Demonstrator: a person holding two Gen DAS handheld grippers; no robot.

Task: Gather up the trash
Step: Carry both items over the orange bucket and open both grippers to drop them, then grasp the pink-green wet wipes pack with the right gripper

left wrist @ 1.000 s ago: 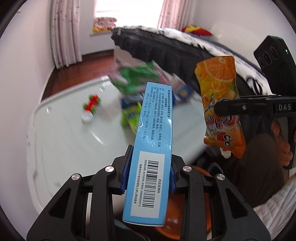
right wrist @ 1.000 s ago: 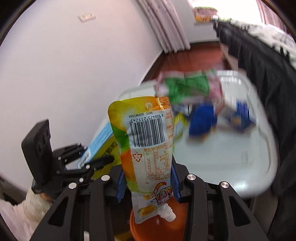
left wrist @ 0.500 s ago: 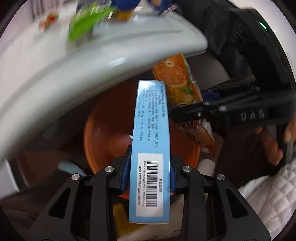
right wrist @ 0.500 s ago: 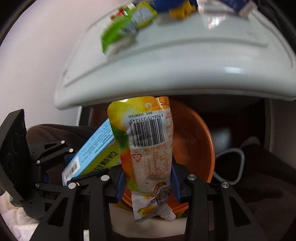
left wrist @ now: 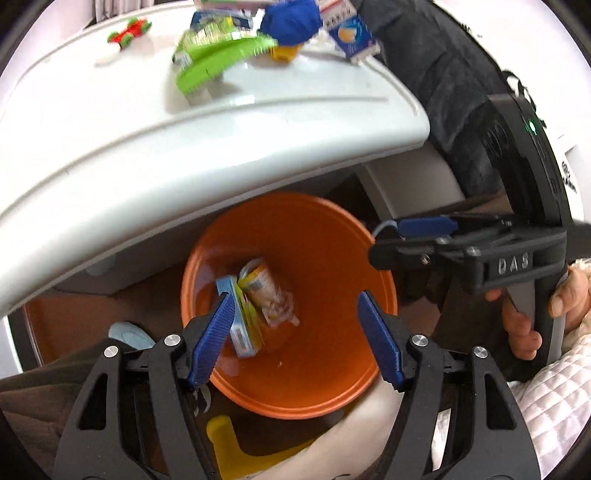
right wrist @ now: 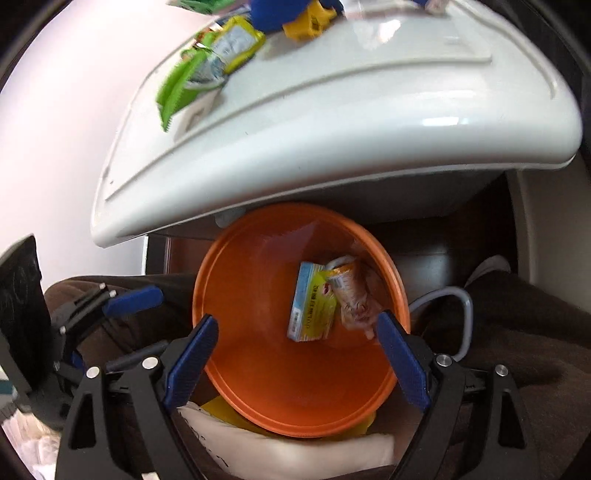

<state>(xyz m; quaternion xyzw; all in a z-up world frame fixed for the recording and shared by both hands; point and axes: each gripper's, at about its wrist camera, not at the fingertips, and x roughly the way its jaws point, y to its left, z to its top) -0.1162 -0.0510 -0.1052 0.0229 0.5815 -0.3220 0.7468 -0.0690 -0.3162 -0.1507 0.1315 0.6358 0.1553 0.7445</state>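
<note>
An orange bin (left wrist: 332, 376) (right wrist: 240, 306) stands on the floor under the edge of the white table (left wrist: 229, 133) (right wrist: 332, 147). Inside it lie a light-blue box (left wrist: 242, 325) (right wrist: 310, 310) and an orange juice pouch (left wrist: 269, 291) (right wrist: 351, 291), side by side. My left gripper (left wrist: 295, 332) hangs over the bin, its jaws opening, nothing between them. My right gripper (right wrist: 295, 354) is also above the bin, jaws opening and empty. The right gripper (left wrist: 424, 240) shows at the right of the left wrist view, held by a hand (left wrist: 524, 317).
On the table lie a green wrapper (left wrist: 218, 62) (right wrist: 177, 88), a blue wrapper (left wrist: 291, 20), a small blue-and-white carton (left wrist: 351, 37) and a red-green candy (left wrist: 129, 29). A dark bedspread (left wrist: 443, 92) hangs at the right. A grey cable (right wrist: 454, 314) and a yellow object (left wrist: 236, 446) lie by the bin.
Both grippers have opened and let go. The blue box and the juice pouch have dropped into the orange bin. Both grippers sank from table height toward the bin.
</note>
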